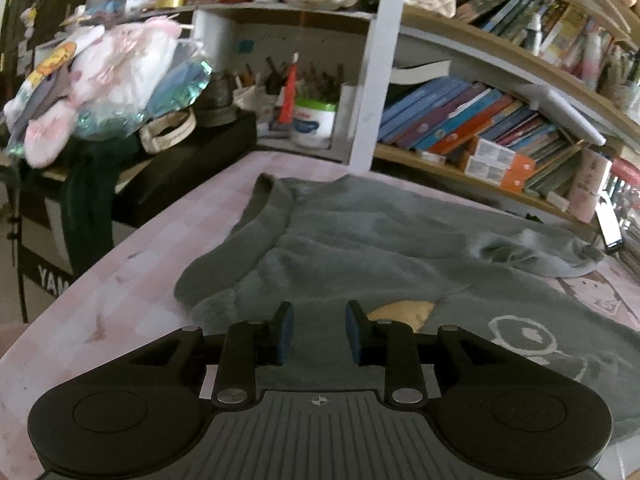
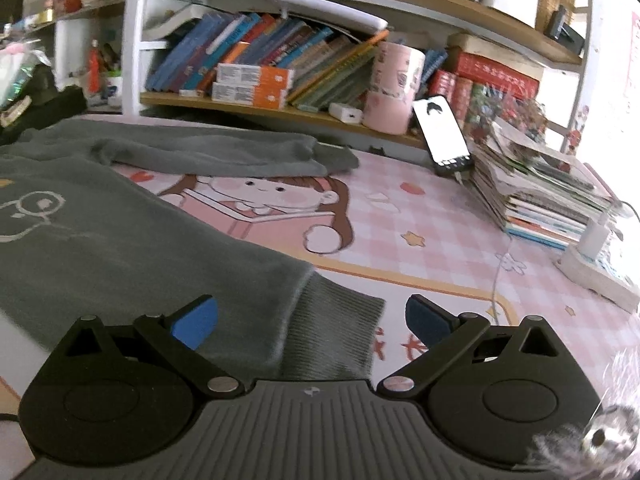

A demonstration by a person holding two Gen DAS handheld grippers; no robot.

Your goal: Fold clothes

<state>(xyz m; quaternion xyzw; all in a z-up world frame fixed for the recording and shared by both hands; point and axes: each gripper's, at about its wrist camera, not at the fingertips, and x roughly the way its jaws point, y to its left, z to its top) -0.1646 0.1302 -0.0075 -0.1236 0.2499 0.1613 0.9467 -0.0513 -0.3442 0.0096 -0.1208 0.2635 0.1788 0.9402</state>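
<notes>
A grey fleece sweatshirt (image 1: 360, 248) with a white outline print lies spread on the pink checked table mat (image 1: 100, 304). My left gripper (image 1: 319, 332) hovers over its body, open with a moderate gap, fabric showing between the blue pads with no hold on it. In the right wrist view the same sweatshirt (image 2: 120, 240) fills the left side. Its near sleeve ends in a ribbed cuff (image 2: 332, 332). My right gripper (image 2: 312, 320) stands wide open with the cuff lying between its fingers. The other sleeve (image 2: 224, 152) stretches across the back of the mat.
Bookshelves (image 2: 280, 60) run along the back edge of the table. A phone (image 2: 444, 136) leans against a stack of books (image 2: 540, 188) at the right, with a power strip (image 2: 600, 272) nearby. A pile of soft things (image 1: 100, 88) sits on a black stand at the left.
</notes>
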